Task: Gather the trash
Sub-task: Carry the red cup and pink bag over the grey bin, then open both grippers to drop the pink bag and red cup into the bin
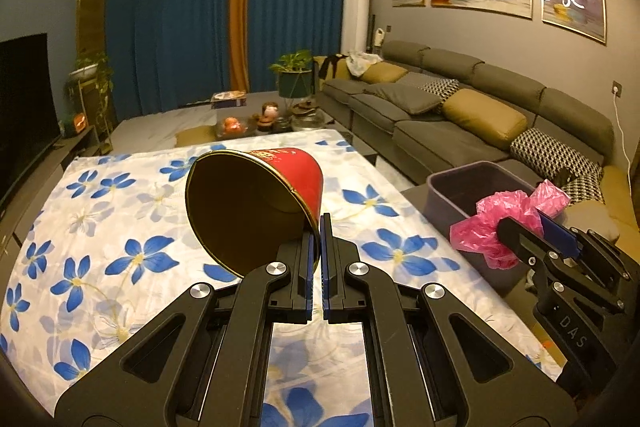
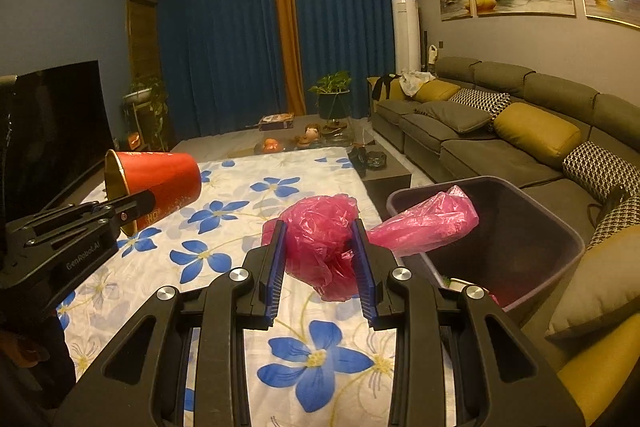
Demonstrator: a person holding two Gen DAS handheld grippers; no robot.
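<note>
Red paper cup tilted; pink plastic bag crumpled.

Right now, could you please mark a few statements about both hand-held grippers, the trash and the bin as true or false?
1. The left hand-held gripper pinches the red paper cup by its rim. True.
2. The right hand-held gripper is empty. False: it holds a pink plastic bag.
3. The purple bin stands on the flowered tablecloth. False: it sits beside the table, toward the sofa.
4. The cup is held tilted. True.
</note>
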